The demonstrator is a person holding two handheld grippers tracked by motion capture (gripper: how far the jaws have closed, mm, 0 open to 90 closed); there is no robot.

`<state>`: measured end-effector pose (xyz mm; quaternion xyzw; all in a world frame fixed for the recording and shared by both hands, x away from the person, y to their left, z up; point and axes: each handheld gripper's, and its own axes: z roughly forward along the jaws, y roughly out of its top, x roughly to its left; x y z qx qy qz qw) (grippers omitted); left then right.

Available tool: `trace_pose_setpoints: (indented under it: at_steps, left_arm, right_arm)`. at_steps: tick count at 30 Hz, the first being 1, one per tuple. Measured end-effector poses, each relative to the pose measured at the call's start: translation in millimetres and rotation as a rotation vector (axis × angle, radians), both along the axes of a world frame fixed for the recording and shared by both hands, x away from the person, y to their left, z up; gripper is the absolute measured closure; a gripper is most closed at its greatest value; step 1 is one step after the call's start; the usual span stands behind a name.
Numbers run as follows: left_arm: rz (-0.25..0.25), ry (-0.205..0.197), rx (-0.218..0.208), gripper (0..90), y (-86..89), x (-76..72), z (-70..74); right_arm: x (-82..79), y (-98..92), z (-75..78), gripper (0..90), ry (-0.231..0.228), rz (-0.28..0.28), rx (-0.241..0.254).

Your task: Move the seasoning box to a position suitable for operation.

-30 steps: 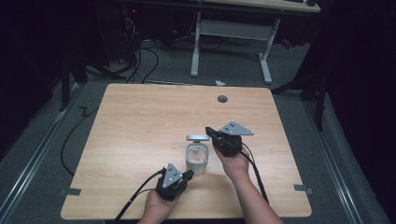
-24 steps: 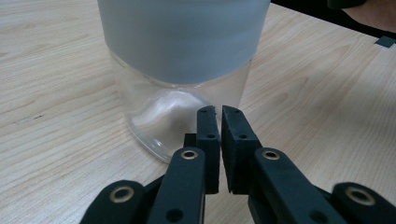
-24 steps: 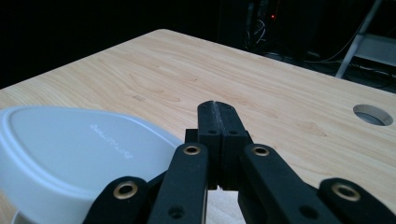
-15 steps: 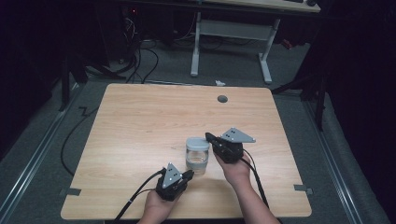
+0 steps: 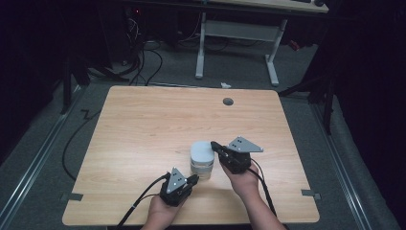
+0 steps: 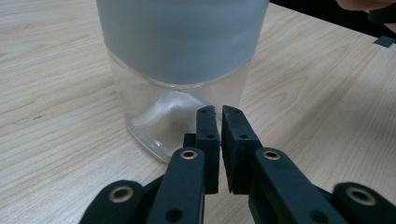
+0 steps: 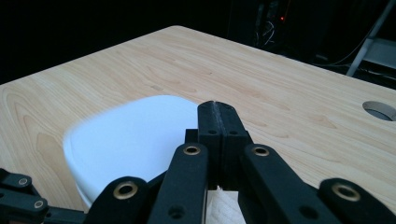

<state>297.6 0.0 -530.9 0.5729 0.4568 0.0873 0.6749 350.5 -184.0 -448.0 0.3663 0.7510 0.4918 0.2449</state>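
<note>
A clear glass jar (image 5: 202, 168) with a white lid (image 5: 202, 152) stands on the wooden table (image 5: 143, 124), near the front middle. My left gripper (image 5: 194, 179) lies low on the table just in front of the jar, its jaws shut with nothing between them. In the left gripper view the jar's glass base (image 6: 163, 116) is right ahead of my left gripper (image 6: 220, 112), apart from it. My right gripper (image 5: 214, 145) is shut at the lid's right edge. In the right gripper view the lid (image 7: 135, 135) lies left of and below my right gripper (image 7: 218, 109).
A round cable hole (image 5: 228, 101) sits near the table's far edge, also seen as the hole (image 7: 380, 109) in the right gripper view. Behind the table stands a white desk frame (image 5: 237, 43) with cables on the floor. Tape marks (image 5: 310, 193) lie near the front corners.
The white lid was above the jar a second ago and now sits on it. My right gripper has come down and nearer with it. The left gripper has not moved.
</note>
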Motion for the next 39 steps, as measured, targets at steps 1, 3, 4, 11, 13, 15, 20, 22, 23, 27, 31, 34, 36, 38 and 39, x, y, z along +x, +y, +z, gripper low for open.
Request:
trace_pose_setpoints:
  at_steps: [1,3,4,11,13,15,20,22,23,27,31,34,36,38,39]
  left_arm:
    - [0.000,0.000,0.000,85.7,0.0,0.0,0.0]
    - [-0.001,0.001,0.001,85.8,0.0,0.1,0.0]
    - [0.000,0.001,0.000,85.8,-0.1,0.1,0.0]
    - [-0.003,-0.001,0.001,85.7,-0.1,-0.3,0.0]
    - [-0.003,-0.003,0.003,85.4,-0.1,-0.5,0.0]
    - [-0.006,-0.003,-0.001,84.5,0.2,-0.8,0.1]
    - [-0.026,-0.003,-0.015,81.6,2.3,-3.0,1.3]
    - [-0.060,0.002,0.001,80.3,2.8,-9.2,3.5]
    - [-0.086,-0.011,0.035,77.2,6.4,-15.4,6.3]
    - [-0.079,-0.010,0.063,73.4,22.0,-15.7,11.0]
    - [0.000,-0.030,0.111,66.8,58.8,-1.0,13.8]
    - [0.105,-0.021,0.134,58.6,94.9,16.1,13.0]
    - [0.188,0.006,0.136,57.8,129.3,26.6,9.0]
    - [0.252,0.042,0.116,57.5,155.1,31.5,3.8]
    - [0.292,0.071,0.098,57.4,171.5,32.9,1.2]
  right_arm:
    - [0.0,0.0,0.0,90.0,0.000,0.000,0.000]
    - [-1.9,0.0,-0.7,90.0,0.002,0.004,0.002]
    - [-3.5,0.0,-1.9,90.0,0.000,0.007,-0.002]
    - [-10.1,-0.5,-6.3,89.9,0.007,0.013,0.003]
    - [-12.1,-0.9,-6.2,89.9,0.008,0.015,0.005]
    - [-15.1,-1.9,-4.4,89.7,-0.001,0.014,0.004]
    - [-18.7,-8.3,-1.2,86.0,-0.015,0.002,0.009]
    - [-19.3,-11.0,-1.7,84.5,-0.011,-0.001,0.017]
    - [-19.7,-15.7,-3.8,79.7,0.002,-0.012,0.019]
    - [-18.9,-27.1,-11.0,73.0,0.051,-0.038,0.027]
    - [-19.2,-49.6,-26.7,66.3,0.096,-0.105,0.034]
    - [-18.1,-74.6,-41.3,59.2,0.136,-0.179,0.045]
    - [-17.7,-90.5,-48.5,56.7,0.167,-0.221,0.044]
    - [-18.4,-97.7,-51.5,55.9,0.178,-0.238,0.046]
    - [-19.6,-103.1,-53.6,55.0,0.185,-0.251,0.046]
